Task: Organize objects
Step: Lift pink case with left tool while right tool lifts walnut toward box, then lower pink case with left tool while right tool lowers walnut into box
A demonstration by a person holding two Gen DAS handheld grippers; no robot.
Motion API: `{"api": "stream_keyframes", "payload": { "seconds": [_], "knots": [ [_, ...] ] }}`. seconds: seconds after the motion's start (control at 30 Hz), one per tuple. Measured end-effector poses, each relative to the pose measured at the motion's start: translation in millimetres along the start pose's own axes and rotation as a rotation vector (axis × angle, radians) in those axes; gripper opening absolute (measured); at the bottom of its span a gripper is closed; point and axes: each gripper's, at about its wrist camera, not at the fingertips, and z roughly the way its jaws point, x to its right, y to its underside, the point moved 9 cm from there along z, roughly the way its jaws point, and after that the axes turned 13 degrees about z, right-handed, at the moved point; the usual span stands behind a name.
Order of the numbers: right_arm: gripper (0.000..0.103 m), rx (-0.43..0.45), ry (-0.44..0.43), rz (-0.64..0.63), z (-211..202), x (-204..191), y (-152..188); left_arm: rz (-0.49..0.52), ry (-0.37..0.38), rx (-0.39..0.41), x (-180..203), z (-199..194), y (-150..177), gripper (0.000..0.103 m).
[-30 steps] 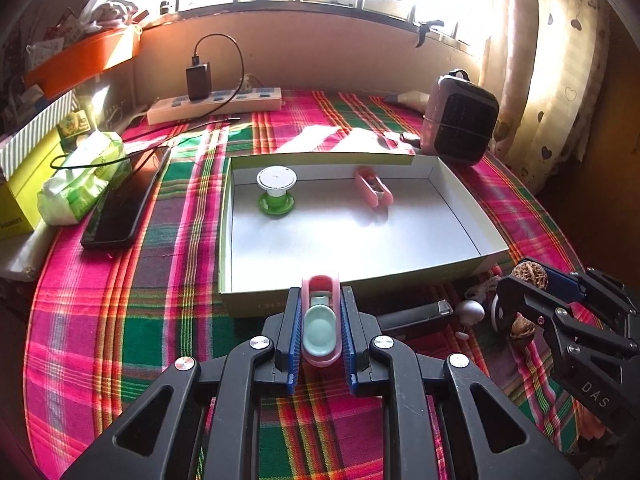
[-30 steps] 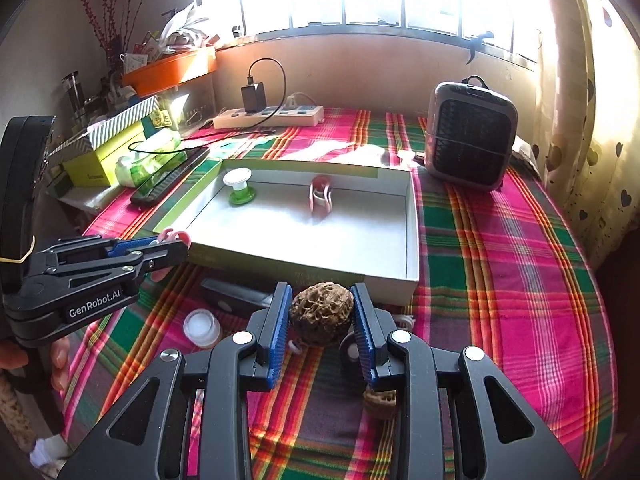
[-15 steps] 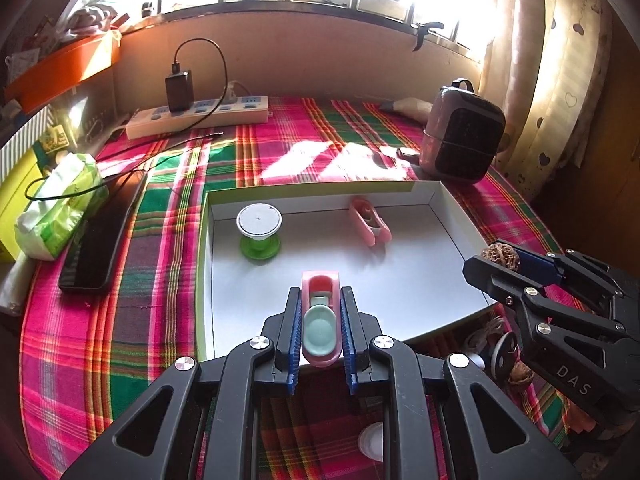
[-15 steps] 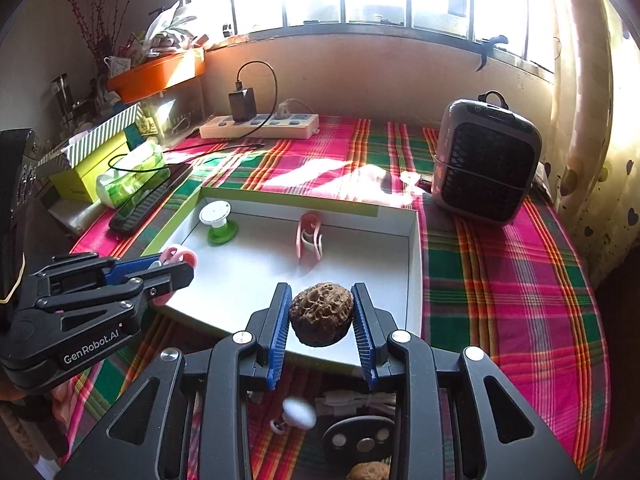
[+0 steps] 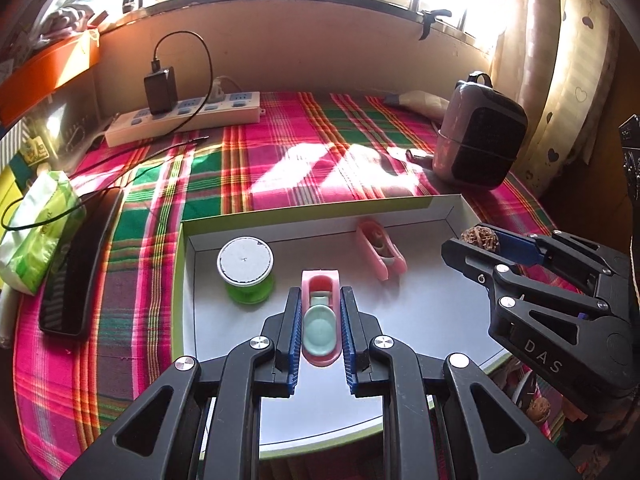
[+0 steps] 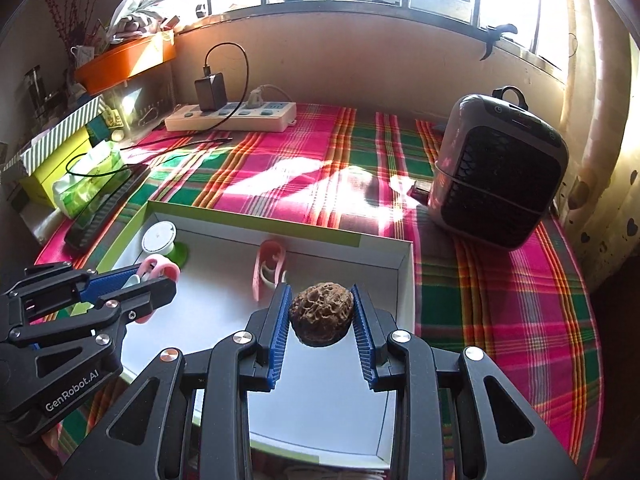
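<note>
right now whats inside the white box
Resting inside the white box: a green spool and a pink clip. The grippers' fingers hide part of the near floor, so anything beneath them cannot be seen.

A spool (image 5: 245, 276) and a clip (image 5: 381, 249) lay in the tray (image 5: 188, 304); a heater (image 5: 480, 144) stood far right of it.

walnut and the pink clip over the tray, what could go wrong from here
The walnut is round and bumpy, pinched only at its sides by the right gripper; released from up here, it may roll across the tray. The left gripper could drop its pink clip onto the green spool close by.
</note>
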Motion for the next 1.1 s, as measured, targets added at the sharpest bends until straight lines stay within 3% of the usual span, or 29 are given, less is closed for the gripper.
{"api": "stream_keyframes", "payload": {
  "seconds": [1.1],
  "knots": [
    [0.032, -0.088, 0.012, 0.029, 44.6, 4.4, -12.0, 0.016, -0.026, -0.073, -7.3, 48.1, -10.8, 0.016]
  ]
}}
